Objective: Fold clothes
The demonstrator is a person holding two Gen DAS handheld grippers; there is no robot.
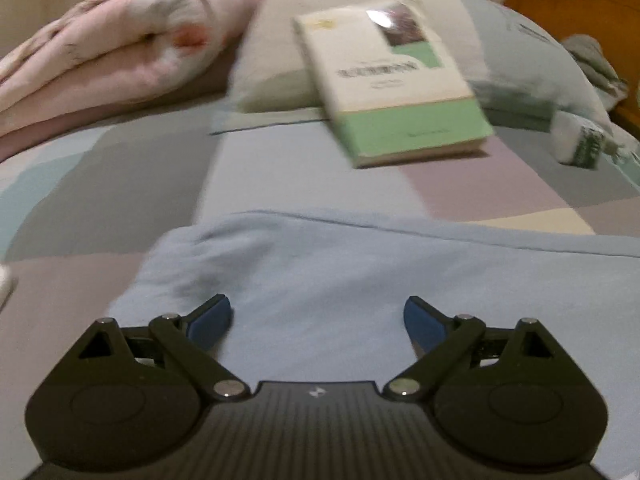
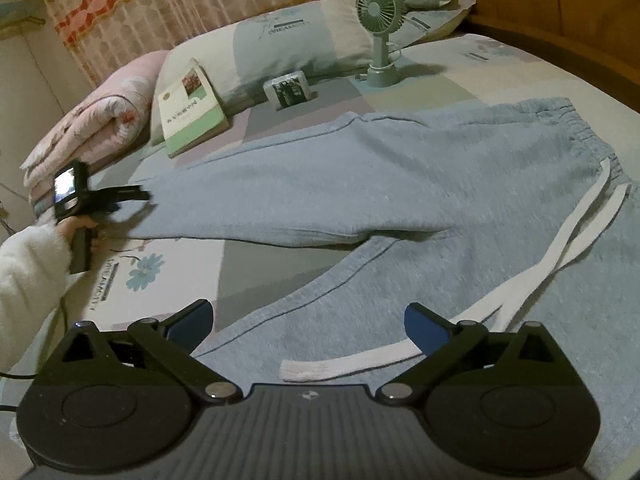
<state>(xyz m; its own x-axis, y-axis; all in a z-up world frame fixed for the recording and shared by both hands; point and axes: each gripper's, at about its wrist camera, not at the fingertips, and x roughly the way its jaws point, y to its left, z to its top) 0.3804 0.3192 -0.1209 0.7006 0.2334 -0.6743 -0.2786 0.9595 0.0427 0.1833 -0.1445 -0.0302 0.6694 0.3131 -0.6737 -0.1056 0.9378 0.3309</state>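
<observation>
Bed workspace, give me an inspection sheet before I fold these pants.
Surface: patchwork bedsheet.
Job's things: light blue sweatpants spread flat, legs apart, white drawstring loose on top.
Clutter: book, small packet, green fan, pillow, pink quilt.
Grippers: left gripper open over a leg end; right gripper open near the drawstring.
Cables: thin dark cable at the left edge.
Surroundings: curtain, wooden headboard.

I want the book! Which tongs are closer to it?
Left. The left tongs hover at the pants leg end, just below the book. The right tongs sit farther back, over the drawstring.
</observation>
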